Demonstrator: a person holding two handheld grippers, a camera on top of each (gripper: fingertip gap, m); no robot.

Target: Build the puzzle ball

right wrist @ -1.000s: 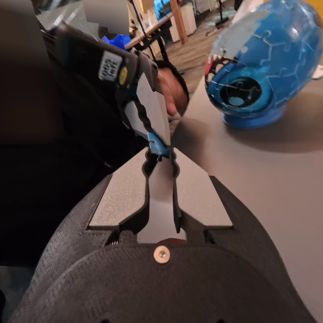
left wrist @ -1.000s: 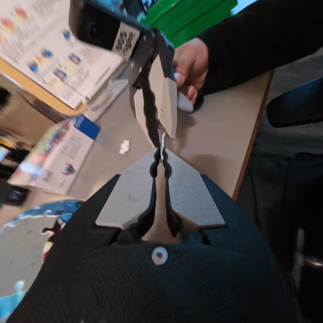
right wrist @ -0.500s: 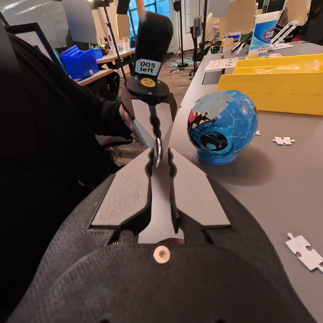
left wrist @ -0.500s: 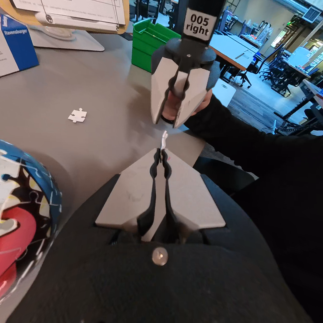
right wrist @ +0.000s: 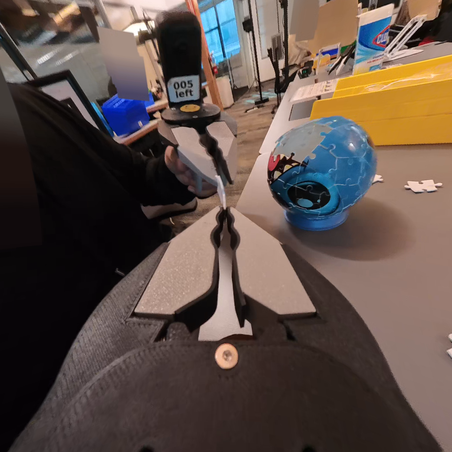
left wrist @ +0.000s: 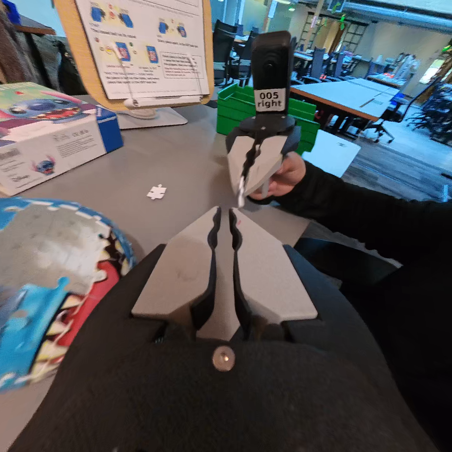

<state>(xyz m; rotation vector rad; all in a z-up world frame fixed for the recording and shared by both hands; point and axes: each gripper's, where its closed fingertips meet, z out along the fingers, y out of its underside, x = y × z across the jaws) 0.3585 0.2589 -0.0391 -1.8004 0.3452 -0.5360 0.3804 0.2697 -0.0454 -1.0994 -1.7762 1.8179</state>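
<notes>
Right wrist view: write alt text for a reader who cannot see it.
The right gripper pinches a white puzzle piece edge-on, facing the left gripper. A partly built blue puzzle ball sits on the grey table to the right.

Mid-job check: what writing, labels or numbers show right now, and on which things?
I do not quote writing; these bear it:
White tag on the right tongs: legible.
White tag on the left tongs: legible.
Puzzle box: print, partly blurred.
Instruction sheet on its stand: blurred.
Wipes canister: brand label.
Paper sheet by the yellow bins: too small.
</notes>
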